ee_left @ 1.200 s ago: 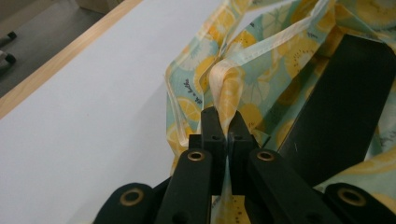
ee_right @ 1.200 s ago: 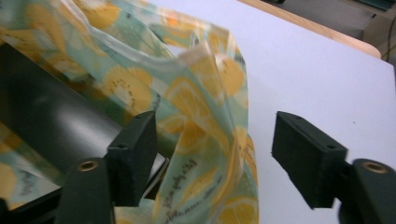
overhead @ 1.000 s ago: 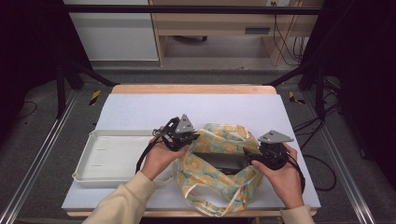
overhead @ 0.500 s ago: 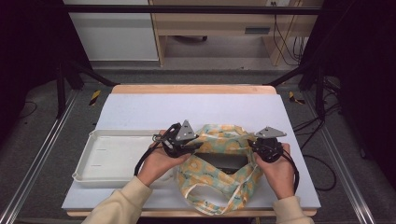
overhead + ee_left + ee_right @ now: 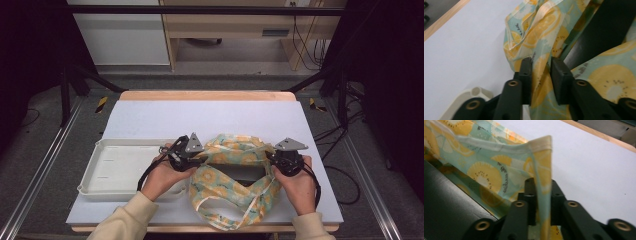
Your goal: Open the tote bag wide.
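Bag (image 5: 231,170) stretched between both tongs, left (image 5: 541,72) and right (image 5: 542,190) each pinching its rim.

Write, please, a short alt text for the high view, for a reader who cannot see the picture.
A person holds open a fruit-print cloth bag on a white table, the left gripper and right gripper each pinching one side of its rim, with a dark flat thing inside. An empty white tray lies to the left.
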`<control>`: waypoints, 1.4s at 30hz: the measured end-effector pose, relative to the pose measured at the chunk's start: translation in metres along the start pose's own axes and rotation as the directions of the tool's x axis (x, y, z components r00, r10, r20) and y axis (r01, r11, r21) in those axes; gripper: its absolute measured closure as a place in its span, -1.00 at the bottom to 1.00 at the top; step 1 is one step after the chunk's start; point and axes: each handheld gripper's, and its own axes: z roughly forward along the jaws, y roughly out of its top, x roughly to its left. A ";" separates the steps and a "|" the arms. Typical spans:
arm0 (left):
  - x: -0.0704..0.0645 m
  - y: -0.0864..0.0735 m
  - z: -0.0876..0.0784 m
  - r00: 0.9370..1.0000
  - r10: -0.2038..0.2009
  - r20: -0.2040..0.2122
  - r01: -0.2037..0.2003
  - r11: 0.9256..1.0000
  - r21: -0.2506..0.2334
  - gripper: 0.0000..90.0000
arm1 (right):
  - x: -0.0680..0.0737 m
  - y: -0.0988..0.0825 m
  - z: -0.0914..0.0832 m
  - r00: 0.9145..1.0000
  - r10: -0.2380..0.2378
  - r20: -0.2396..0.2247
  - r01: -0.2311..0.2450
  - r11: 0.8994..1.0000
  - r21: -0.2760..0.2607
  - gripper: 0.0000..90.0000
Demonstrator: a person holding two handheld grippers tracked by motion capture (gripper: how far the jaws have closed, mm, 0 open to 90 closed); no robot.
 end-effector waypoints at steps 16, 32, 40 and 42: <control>0.001 -0.005 0.003 0.998 -0.024 -0.055 0.025 1.000 0.007 0.95 | 0.011 -0.003 -0.029 0.999 -0.028 0.038 0.031 0.997 -0.070 0.65; -0.001 -0.015 0.028 0.999 -0.032 -0.032 0.035 0.995 0.094 0.94 | 0.002 -0.028 0.003 0.998 -0.038 -0.045 0.040 0.998 0.058 1.00; -0.001 -0.017 0.036 0.999 -0.032 -0.029 0.036 0.989 0.143 0.94 | 0.000 -0.035 0.012 0.996 -0.009 -0.088 0.019 0.993 0.115 1.00; -0.001 -0.017 0.037 0.999 -0.026 -0.027 0.030 0.987 0.160 0.94 | 0.001 -0.035 0.013 0.996 -0.014 -0.087 0.024 0.992 0.122 1.00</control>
